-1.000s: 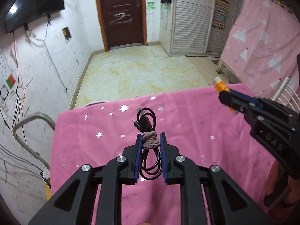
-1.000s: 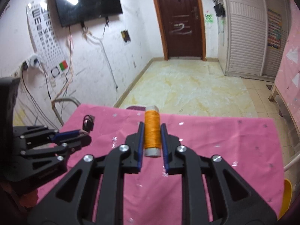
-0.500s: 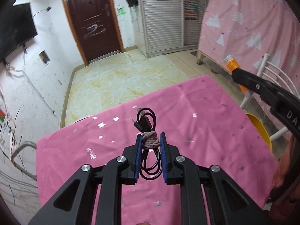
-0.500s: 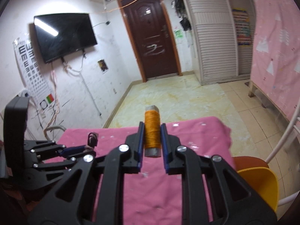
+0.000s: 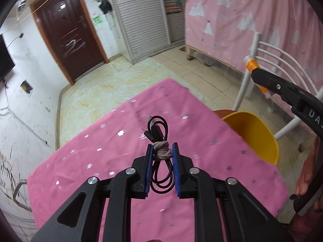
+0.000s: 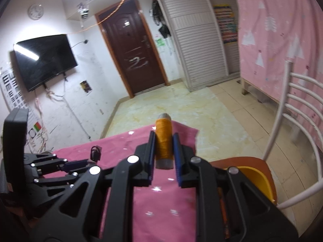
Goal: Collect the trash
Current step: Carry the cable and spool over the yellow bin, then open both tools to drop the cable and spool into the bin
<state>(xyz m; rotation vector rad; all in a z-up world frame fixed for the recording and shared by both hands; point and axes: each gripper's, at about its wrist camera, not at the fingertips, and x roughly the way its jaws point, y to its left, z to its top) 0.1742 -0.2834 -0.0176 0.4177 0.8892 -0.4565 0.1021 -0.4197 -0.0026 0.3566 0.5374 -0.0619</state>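
Swinging rightward, both views are now taking in the yellow bin (image 5: 260,139) on the chair (image 6: 286,133) beside the pink-clothed desk (image 5: 113,161), which a second ago was out of sight; dropping off looks close. Behind, the tiled floor and brown door are sliding left. The left gripper (image 5: 161,157) is staying clamped on the coiled black cable (image 5: 159,131), the right gripper (image 6: 164,151) on the orange thread spool (image 6: 164,141), both held above the cloth.
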